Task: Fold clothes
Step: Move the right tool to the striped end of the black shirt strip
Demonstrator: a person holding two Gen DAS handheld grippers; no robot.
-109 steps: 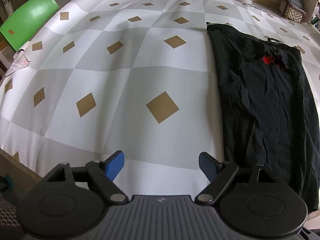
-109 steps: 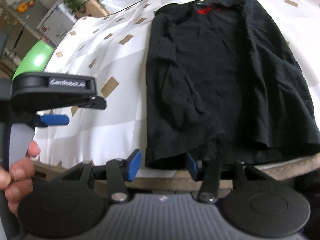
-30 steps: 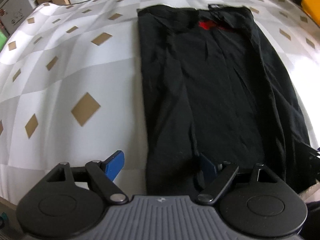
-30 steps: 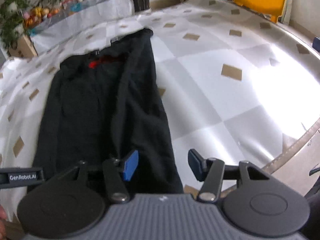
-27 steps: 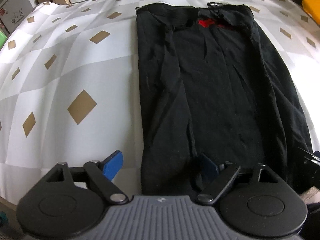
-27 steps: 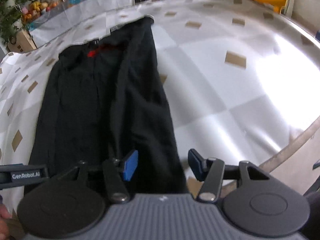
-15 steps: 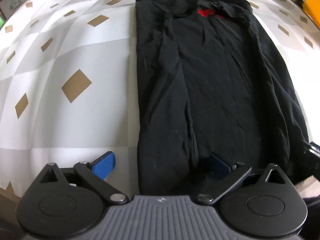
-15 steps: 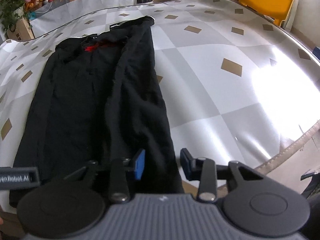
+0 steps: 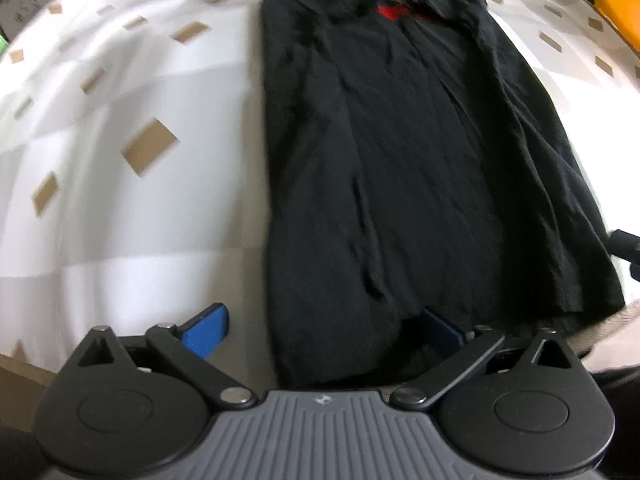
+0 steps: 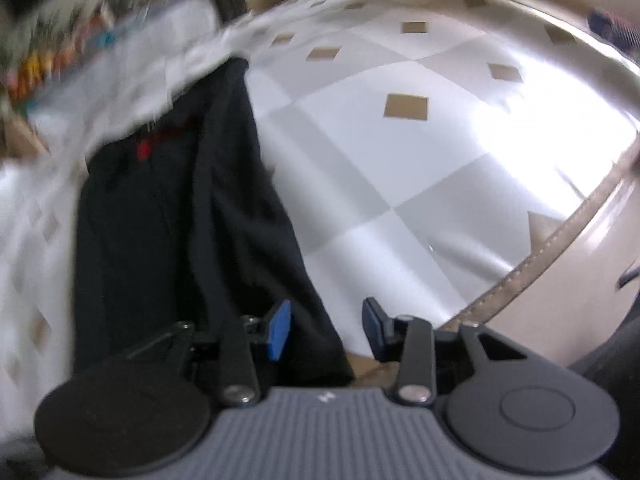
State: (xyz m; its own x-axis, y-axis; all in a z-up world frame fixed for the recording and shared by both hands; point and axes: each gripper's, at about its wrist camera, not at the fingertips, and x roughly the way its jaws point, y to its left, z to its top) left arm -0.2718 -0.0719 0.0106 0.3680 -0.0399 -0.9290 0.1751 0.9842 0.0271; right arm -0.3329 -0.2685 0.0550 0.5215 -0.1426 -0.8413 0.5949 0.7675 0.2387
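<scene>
Down at the near edge of the table [image 9: 100, 240] both tools are lining up on the hem of the black garment [image 9: 400, 160] — and nothing is gripped yet. The left gripper [image 9: 320, 330] has its jaws spread wide, having just been opening, and they straddle the near left corner of the hem, one blue pad out on the cloth-covered tabletop, the other over the dark fabric; the pads press on nothing. Over on the right, the right gripper [image 10: 326, 330] has just been closing its jaws to a narrower gap, and the near right corner of the hem sits between them, though the right pad stands clear of the fabric, so it reads as apart, not clamped. Beyond the tools the garment lies long and narrow up the table, its sides already turned in to the middle by the look of the lengthwise creases — so the side folds seem done. At the far end sits the collar with its red label [image 9: 394, 11]. What is left, as I judge it: seize both hem corners and carry them up to the collar.
</scene>
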